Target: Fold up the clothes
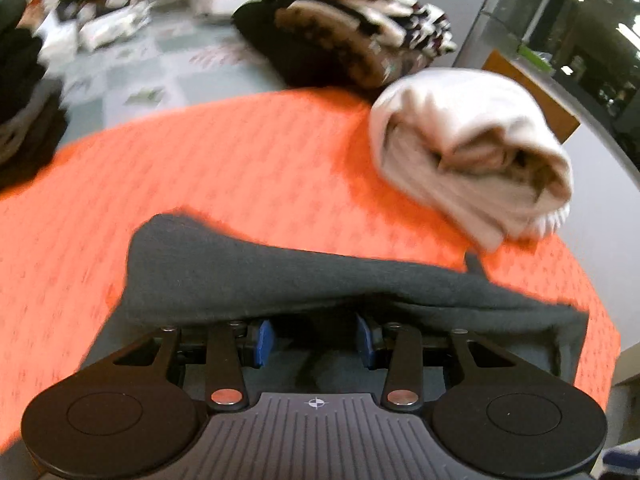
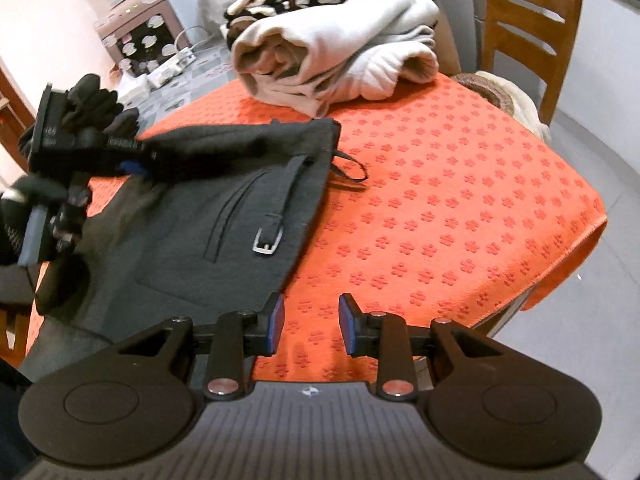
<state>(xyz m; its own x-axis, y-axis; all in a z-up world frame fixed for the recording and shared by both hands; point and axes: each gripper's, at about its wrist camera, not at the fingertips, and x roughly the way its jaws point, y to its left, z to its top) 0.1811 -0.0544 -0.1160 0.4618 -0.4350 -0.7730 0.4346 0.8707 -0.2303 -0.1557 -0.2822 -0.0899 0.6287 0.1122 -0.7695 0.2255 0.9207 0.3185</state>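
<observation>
Two grippers work dark grey trousers [image 2: 224, 216] on the orange-clothed surface [image 2: 440, 208]: left gripper [image 1: 316, 342] jaws wide under draped cloth, right gripper [image 2: 311, 326] jaws empty, parted.

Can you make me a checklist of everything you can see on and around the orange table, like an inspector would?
Surface: table under an orange patterned cloth.
Job's things: dark grey garment with a buckle strap, partly lifted.
Clutter: cream fleece bundle; black-and-white clothes pile.
Grippers: left gripper fingers apart, grey cloth draped over them; right gripper open, empty.
Cables: white cord and power strip on the floor.
Surroundings: wooden chair, pink cabinet.
</observation>
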